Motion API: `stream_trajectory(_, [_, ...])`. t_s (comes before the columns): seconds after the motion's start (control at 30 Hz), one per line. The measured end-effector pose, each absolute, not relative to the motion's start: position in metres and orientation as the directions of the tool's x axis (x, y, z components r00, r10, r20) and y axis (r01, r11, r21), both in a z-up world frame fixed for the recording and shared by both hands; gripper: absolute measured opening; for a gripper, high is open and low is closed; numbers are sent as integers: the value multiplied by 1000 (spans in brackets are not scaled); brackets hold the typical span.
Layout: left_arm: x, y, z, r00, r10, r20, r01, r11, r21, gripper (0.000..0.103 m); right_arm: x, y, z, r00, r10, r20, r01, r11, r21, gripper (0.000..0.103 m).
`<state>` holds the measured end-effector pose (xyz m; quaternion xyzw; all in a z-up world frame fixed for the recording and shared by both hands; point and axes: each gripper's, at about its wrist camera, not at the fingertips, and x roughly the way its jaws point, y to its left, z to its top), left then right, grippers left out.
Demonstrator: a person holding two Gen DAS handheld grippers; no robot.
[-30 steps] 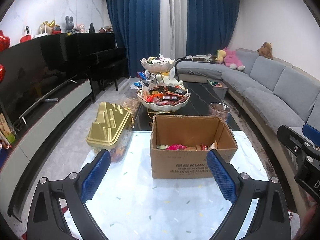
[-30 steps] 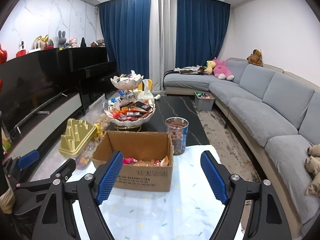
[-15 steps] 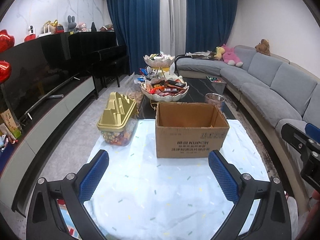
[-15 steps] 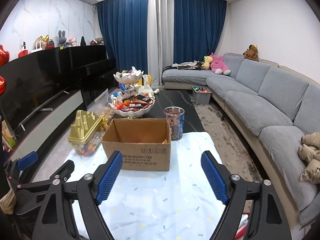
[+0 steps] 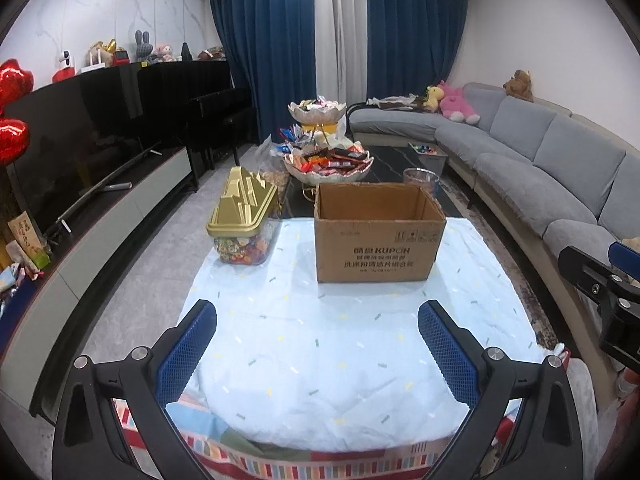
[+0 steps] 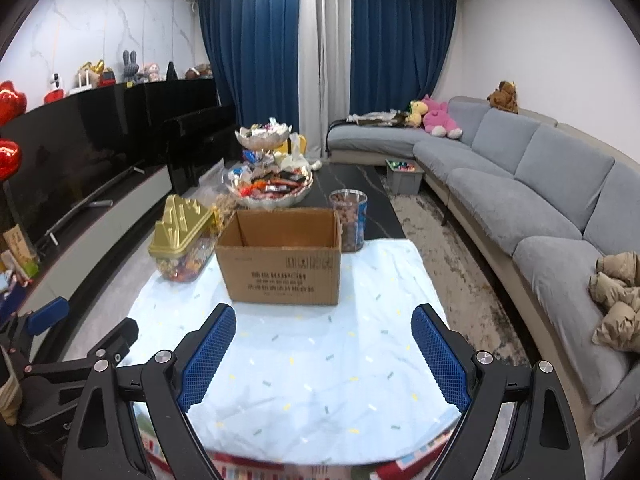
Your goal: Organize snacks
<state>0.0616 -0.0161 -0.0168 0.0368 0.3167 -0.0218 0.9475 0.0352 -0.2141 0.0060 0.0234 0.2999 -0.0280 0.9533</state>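
An open cardboard box [image 5: 378,236] [image 6: 282,258] stands on the light blue cloth [image 5: 340,344] over the table; its inside is hidden from here. To its left is a clear candy tub with a gold lid [image 5: 243,216] [image 6: 182,242]. Behind it a two-tier bowl stand of wrapped snacks [image 5: 328,162] [image 6: 269,188] and a clear jar of brown snacks [image 6: 349,220] sit on the dark table. My left gripper [image 5: 318,354] hangs open and empty above the near cloth. My right gripper [image 6: 324,354] is still opening, with nothing between its fingers, also well short of the box.
A grey corner sofa [image 6: 540,200] with plush toys runs along the right. A black TV unit [image 5: 92,168] lines the left wall, with red balloons [image 5: 12,120] beside it. A striped cover edge [image 5: 320,460] lies under the near cloth. A small grey bin [image 6: 404,174] sits on the floor.
Both grippers have pulled back from the box, which now looks smaller and farther; the snacks inside it have dropped out of sight. The right jaws stand a little wider.
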Motion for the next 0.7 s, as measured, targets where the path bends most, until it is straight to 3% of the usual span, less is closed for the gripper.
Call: stream_trajectory(0.7, [18, 6, -15, 798, -15, -602, 17, 1000, -2, 103, -1, -212, 7, 823, -32, -568, 78, 995, 56, 91])
